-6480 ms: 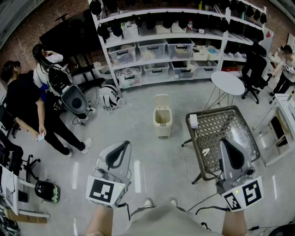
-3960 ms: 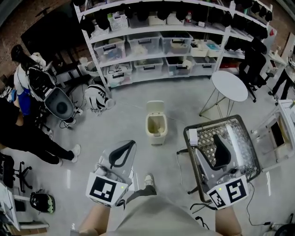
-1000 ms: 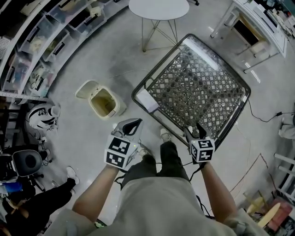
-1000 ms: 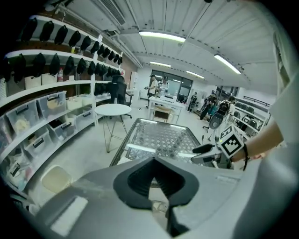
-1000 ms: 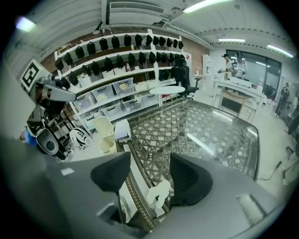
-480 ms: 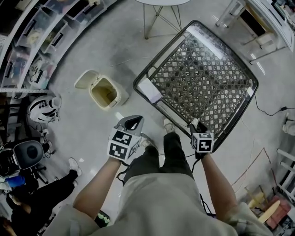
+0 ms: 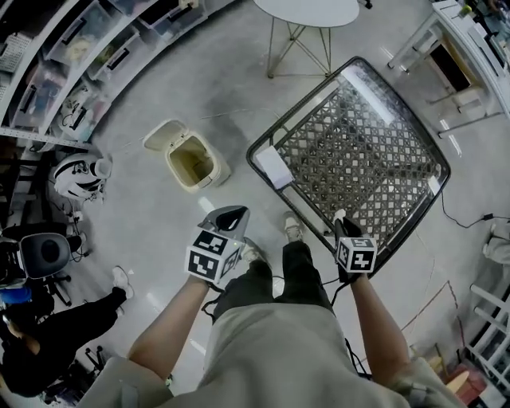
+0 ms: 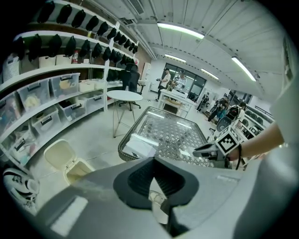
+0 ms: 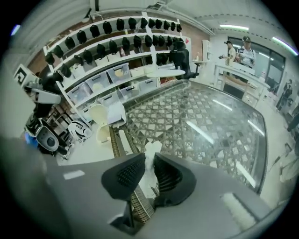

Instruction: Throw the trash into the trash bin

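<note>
A crumpled white scrap of trash lies at the near edge of the glass-topped wicker table. My right gripper points steeply down at it. Its jaws are closing, the scrap fills the narrow gap between them, and the pads press on it. The head view shows this gripper at the table's near rim. My left gripper hangs over the floor beside my leg, shut and holding nothing. The cream trash bin stands open on the floor, left of the table and ahead of the left gripper.
A flat white box sits on the table corner nearest the bin. A round white side table stands beyond. Shelves with storage bins line the upper left. A person stands at the lower left. Cables run on the floor to the right.
My right gripper has sunk onto the table's near edge and its jaws have narrowed around the white scrap. The left gripper has dropped a little.
</note>
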Available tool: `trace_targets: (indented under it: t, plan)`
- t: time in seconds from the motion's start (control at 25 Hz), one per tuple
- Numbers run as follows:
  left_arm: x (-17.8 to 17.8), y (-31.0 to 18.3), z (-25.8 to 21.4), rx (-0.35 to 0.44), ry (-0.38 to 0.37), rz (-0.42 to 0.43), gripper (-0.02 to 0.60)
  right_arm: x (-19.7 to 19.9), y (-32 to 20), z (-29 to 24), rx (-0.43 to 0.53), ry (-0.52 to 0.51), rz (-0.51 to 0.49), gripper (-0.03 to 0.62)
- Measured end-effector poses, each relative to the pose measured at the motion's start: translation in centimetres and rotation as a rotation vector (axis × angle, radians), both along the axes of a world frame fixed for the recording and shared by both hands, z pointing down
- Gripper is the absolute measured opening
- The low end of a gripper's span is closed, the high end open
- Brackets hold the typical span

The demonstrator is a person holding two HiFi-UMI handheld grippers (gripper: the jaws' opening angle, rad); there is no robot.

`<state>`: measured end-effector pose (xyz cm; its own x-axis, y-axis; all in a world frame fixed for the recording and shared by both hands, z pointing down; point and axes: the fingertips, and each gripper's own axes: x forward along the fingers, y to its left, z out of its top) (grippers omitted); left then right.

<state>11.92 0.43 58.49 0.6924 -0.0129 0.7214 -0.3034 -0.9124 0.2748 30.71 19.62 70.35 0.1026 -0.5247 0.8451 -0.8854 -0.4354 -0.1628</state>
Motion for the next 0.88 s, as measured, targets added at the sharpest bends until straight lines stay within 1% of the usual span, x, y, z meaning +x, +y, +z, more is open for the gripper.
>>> trace_targets:
  t: [0.16,0.24,0.44,0.56,0.72,0.88]
  plan:
    - [-1.5,-2.4,-1.7,0.013,0.025,-0.051,0.002,0.2,-5.6,-5.3,0.084,0.138,-0.167,0.067]
    - [-2.8,-4.1,-2.7,0.031,0.034,-0.091,0.002,-0.2,-9.0,-8.0,0.149,0.16,-0.217,0.067]
    - [-6.7,-9.5,-5.3,0.091,0.055,-0.235,0.002,-3.2,-18.4,-13.8,0.299,0.148,-0.361,0.067]
    - [-9.0,-13.0,-7.1,0.127,0.068,-0.335,0.002,-5.7,-24.6,-16.7,0.37,0.114,-0.456,0.067]
    - [-12.1,-16.8,-8.4,0.177,0.069,-0.452,0.002,-10.2,-31.3,-18.6,0.417,0.065,-0.588,0.067]
    - [-16.1,-19.5,-8.4,0.213,0.075,-0.567,0.002,-15.4,-36.5,-17.8,0.433,0.032,-0.695,0.067]
